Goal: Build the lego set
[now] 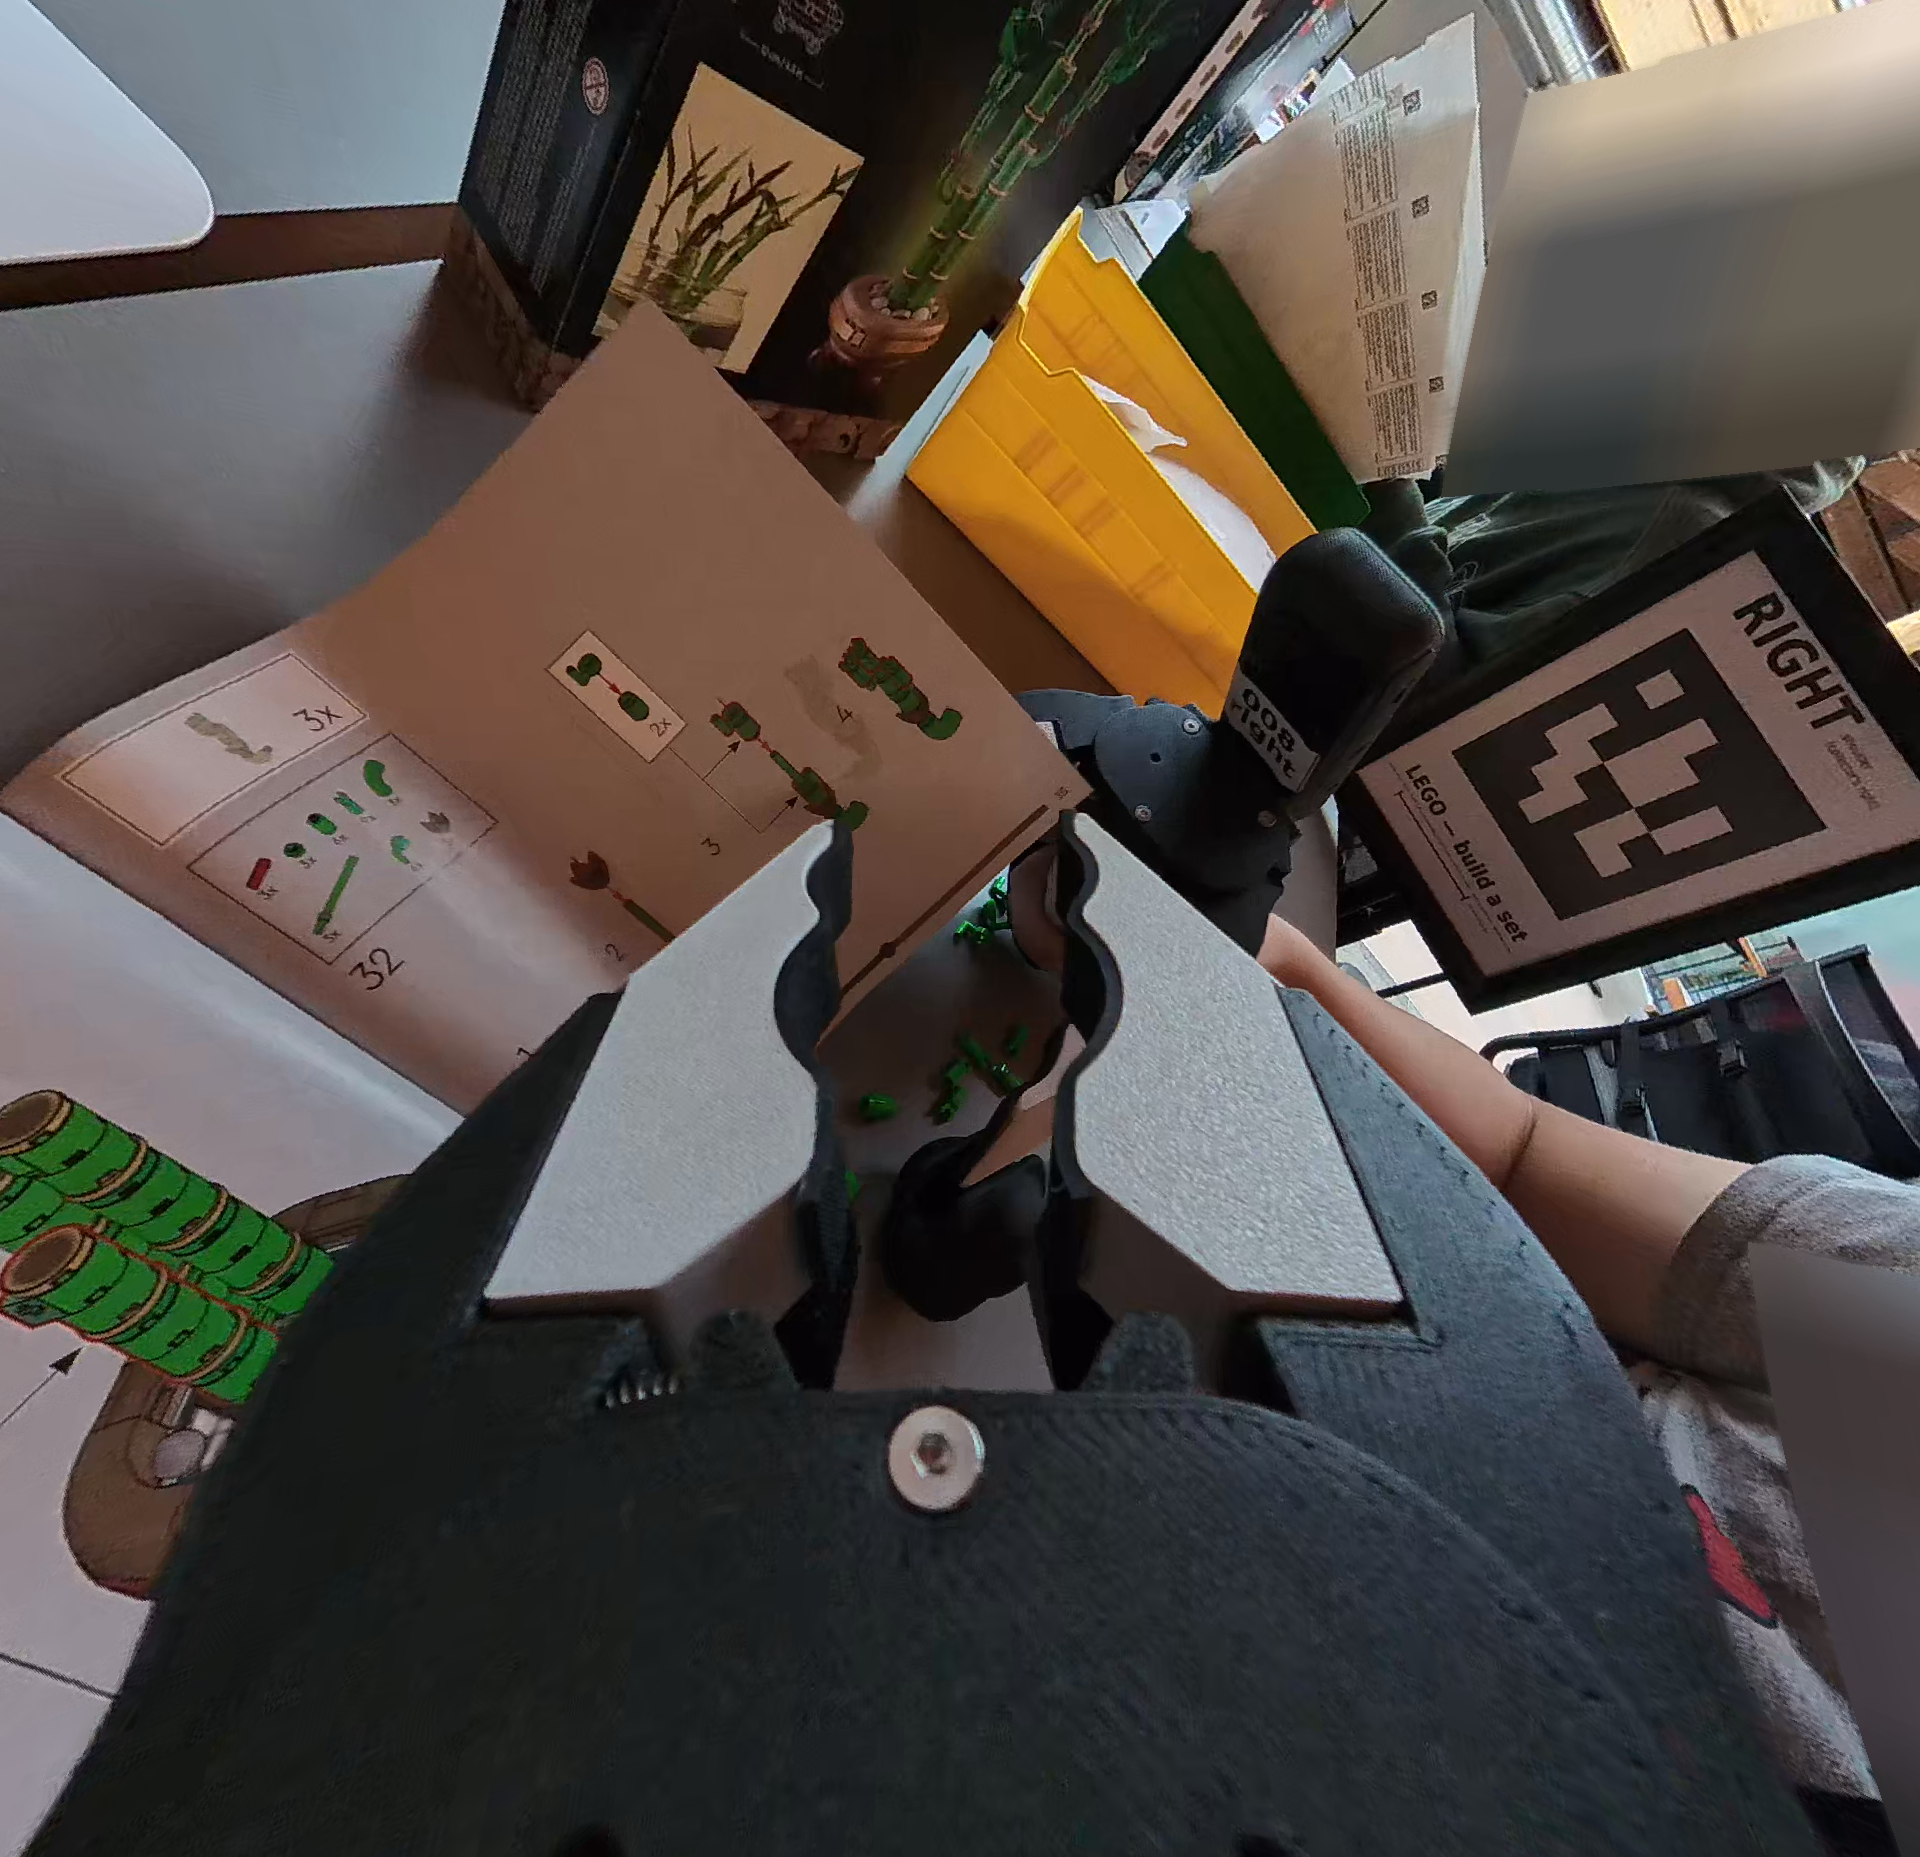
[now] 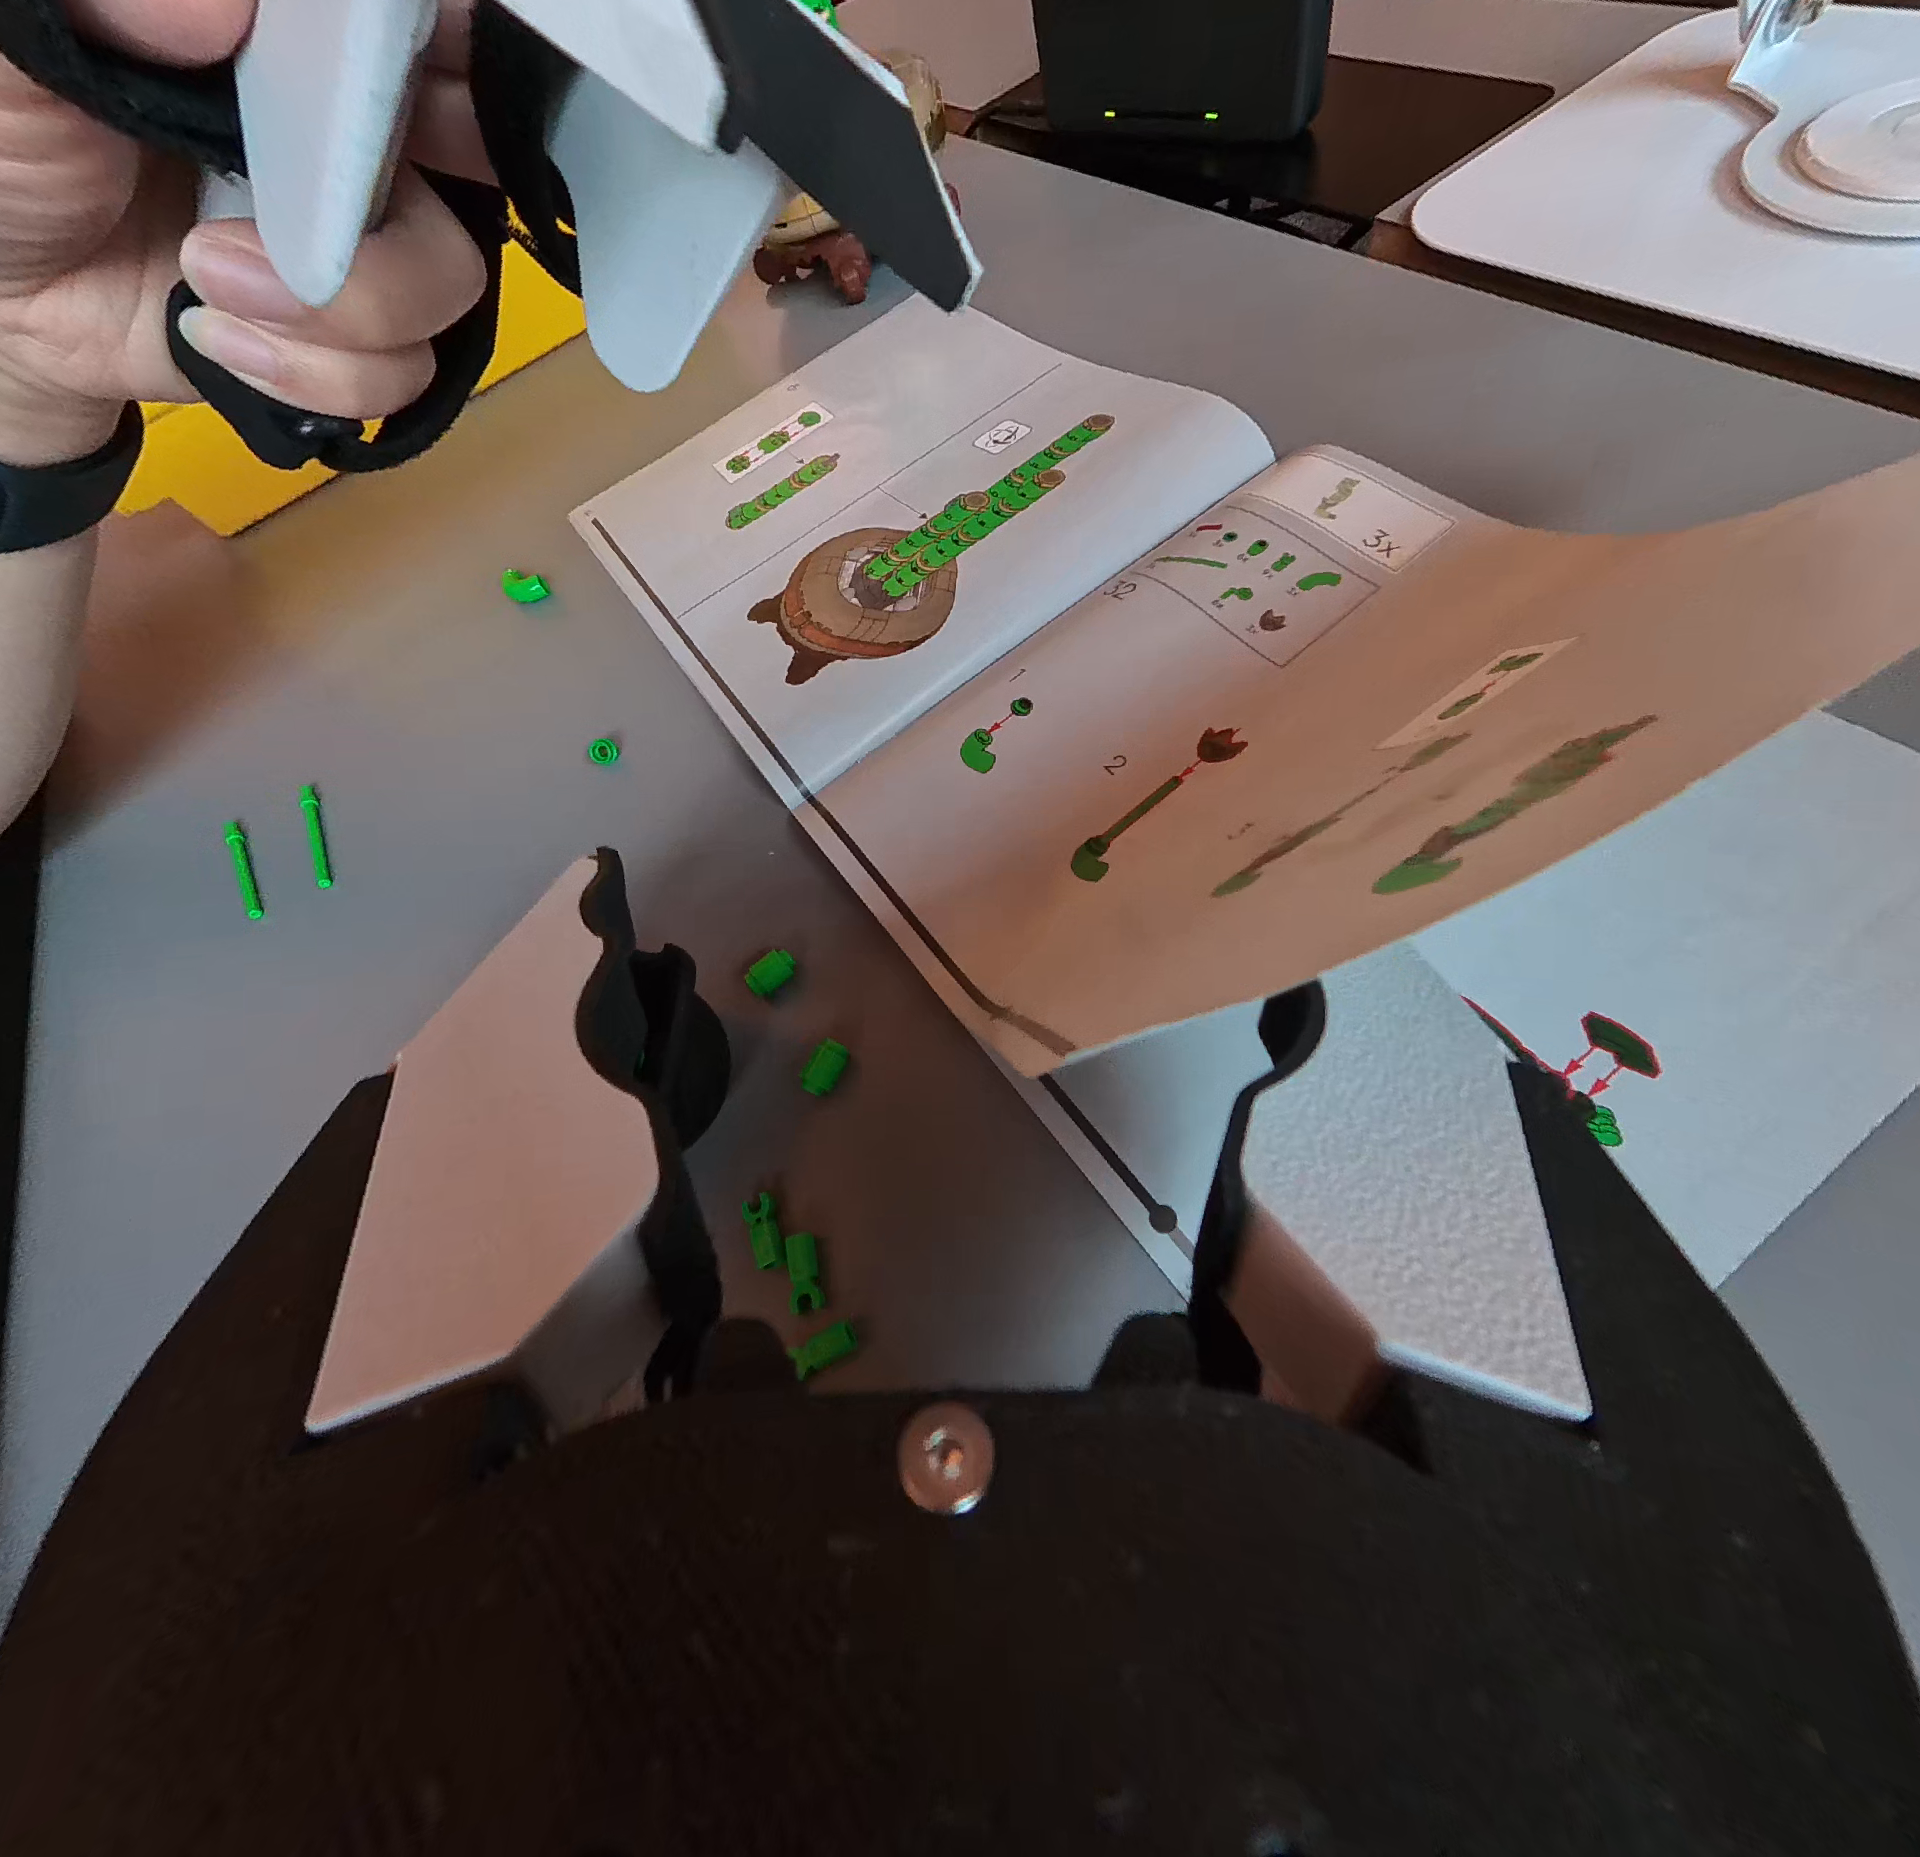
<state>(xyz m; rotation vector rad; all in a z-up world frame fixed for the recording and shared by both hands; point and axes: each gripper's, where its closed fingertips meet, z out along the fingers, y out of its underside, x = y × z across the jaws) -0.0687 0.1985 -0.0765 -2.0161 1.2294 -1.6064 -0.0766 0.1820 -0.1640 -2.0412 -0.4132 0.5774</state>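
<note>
the right gripper (image 2: pixel 940 986) hangs spread wide and empty at the lower centre of the right wrist view, over small green pieces (image 2: pixel 800 1163) scattered on the grey table (image 2: pixel 416 685). the left gripper (image 1: pixel 951 872) is parted too, with nothing between its fingers, aimed at the same scatter beside the booklet (image 1: pixel 582 602). the booklet's right page (image 2: pixel 1351 768) curls up off the table at the right of the frame. two green rods (image 2: pixel 281 851) lie apart at the left, and a curved piece (image 2: pixel 525 586) sits above them.

the step looks like choosing parts for the stem shown on that page. best to flatten the page first, then drop straight onto one piece well clear of its neighbours and squeeze across its flat sides.
</note>
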